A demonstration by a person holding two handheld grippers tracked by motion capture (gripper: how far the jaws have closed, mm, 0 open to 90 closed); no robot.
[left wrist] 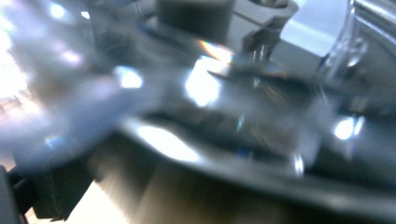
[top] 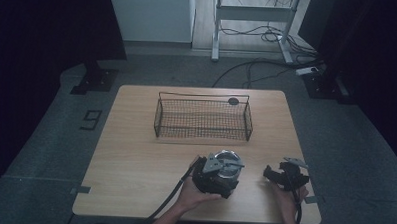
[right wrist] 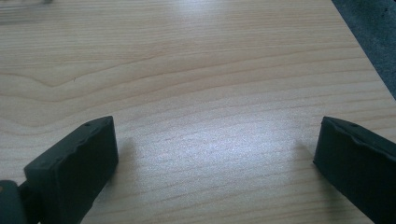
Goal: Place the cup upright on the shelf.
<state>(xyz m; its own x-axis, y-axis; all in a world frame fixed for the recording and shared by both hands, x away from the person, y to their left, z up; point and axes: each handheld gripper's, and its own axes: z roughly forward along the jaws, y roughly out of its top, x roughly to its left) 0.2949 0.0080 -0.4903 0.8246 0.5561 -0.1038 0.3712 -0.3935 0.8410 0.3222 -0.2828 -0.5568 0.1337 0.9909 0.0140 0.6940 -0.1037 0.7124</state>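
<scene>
Just one glass jar (top: pixel 227 164), one basket (top: pixel 203 118).

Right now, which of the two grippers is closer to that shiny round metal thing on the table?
The left. The left gripper is right at the shiny round metal thing, partly covering it, with its fingers spread wide. The right gripper sits apart to the side over bare table, fingers open and empty.

A dim room: grey speckled floor (top: pixel 345 142), white wall panel (top: pixel 150 15), metal desk frame (top: pixel 252 14), loose cables (top: pixel 269 34).
</scene>
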